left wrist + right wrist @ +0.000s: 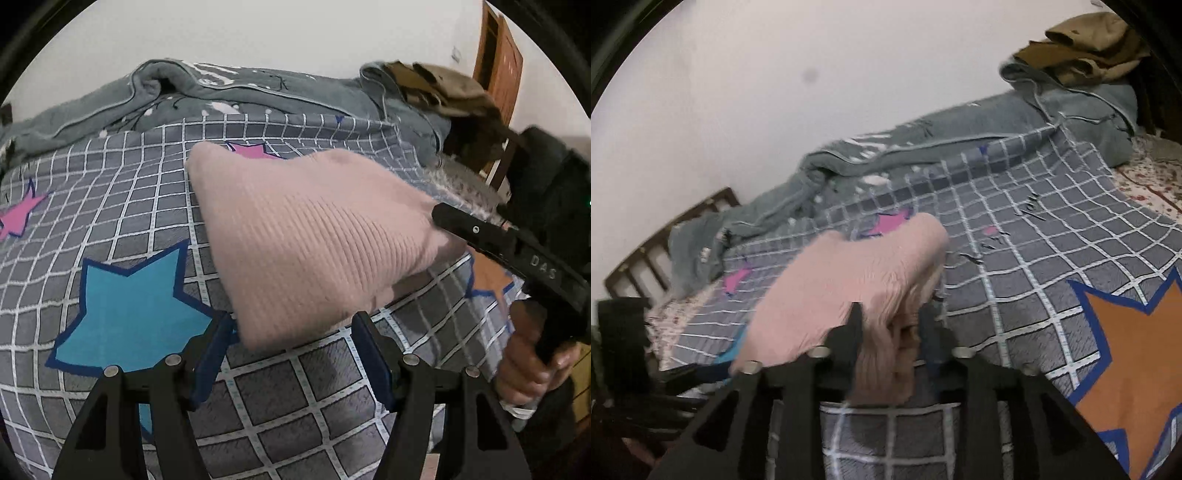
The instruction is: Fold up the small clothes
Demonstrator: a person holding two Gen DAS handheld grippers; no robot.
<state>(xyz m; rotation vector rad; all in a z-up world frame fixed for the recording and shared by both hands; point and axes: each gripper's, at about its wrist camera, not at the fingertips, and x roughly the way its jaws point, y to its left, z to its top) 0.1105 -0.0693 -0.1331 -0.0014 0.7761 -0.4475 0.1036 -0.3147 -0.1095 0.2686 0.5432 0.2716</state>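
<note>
Knit lifted off the bed by your right gripper

Your right gripper (pixel 892 317) is closed on one end of the pink knit (pixel 857 280), with bunched fabric pinched between its jaws at lower centre of the right wrist view. In the left wrist view the same gripper (pixel 439 214) enters from the right edge, tilted up and leftward, with your right hand (pixel 532 354) wrapped around its handle at lower right.

Your left gripper (pixel 291 325) sits at bottom centre with its jaws wide apart. The knit's (pixel 306 236) lower corner hangs just between the blue pads (pixel 212 354), and you are not gripping it there.

The knit is ribbed, pale pink and folded into a thick pad. It slopes from upper centre down toward the left gripper, raised above the checked bedspread (pixel 110 206).
</note>
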